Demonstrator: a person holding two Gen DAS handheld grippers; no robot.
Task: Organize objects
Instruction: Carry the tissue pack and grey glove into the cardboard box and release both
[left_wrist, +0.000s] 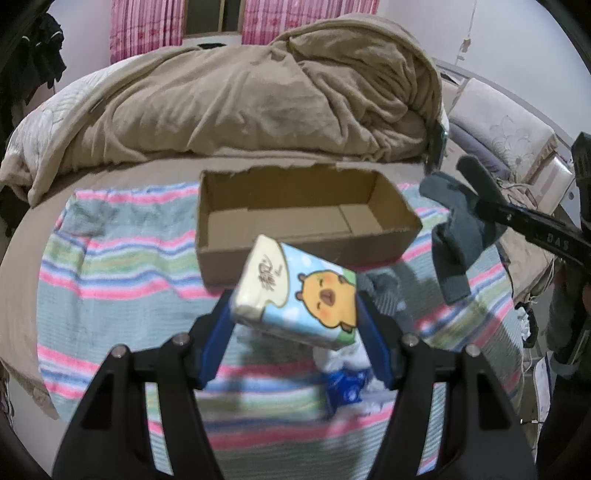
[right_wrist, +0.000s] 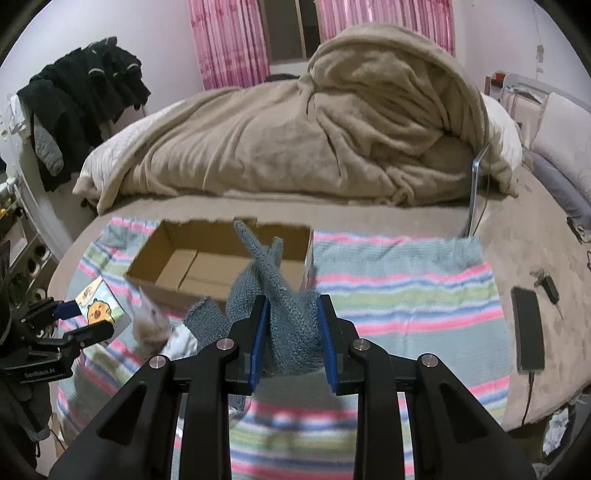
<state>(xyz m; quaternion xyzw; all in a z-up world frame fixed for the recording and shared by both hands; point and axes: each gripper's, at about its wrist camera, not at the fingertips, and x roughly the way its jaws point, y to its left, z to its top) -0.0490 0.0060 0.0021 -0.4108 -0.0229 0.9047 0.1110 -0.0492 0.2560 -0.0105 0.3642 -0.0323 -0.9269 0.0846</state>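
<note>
The left gripper holds a tissue pack between its blue fingers, in the lower middle of the left wrist view. The pack is soft and rectangular, tilted, with a light blue wrapper. It shows a yellow cartoon chick with an orange beak and pink cheeks, and a cream-coloured patch with dark writing that is too blurred to read. The pack is lifted above the striped towel, just in front of the cardboard box.

The box is brown, open at the top, with a torn upper edge, and nothing shows inside it. It stands on the towel, which has pink, blue, green and grey stripes and lies on the bed. A beige blanket is piled behind the box in the upper half of the frame.

The right gripper is closed on a grey-blue knitted sock, in the middle of the right wrist view. The sock is bunched between the fingers, one end stands upward and another part hangs at the left. It is held above the towel, in front of the box. A black phone lies on the bed at the right side of this view.
</note>
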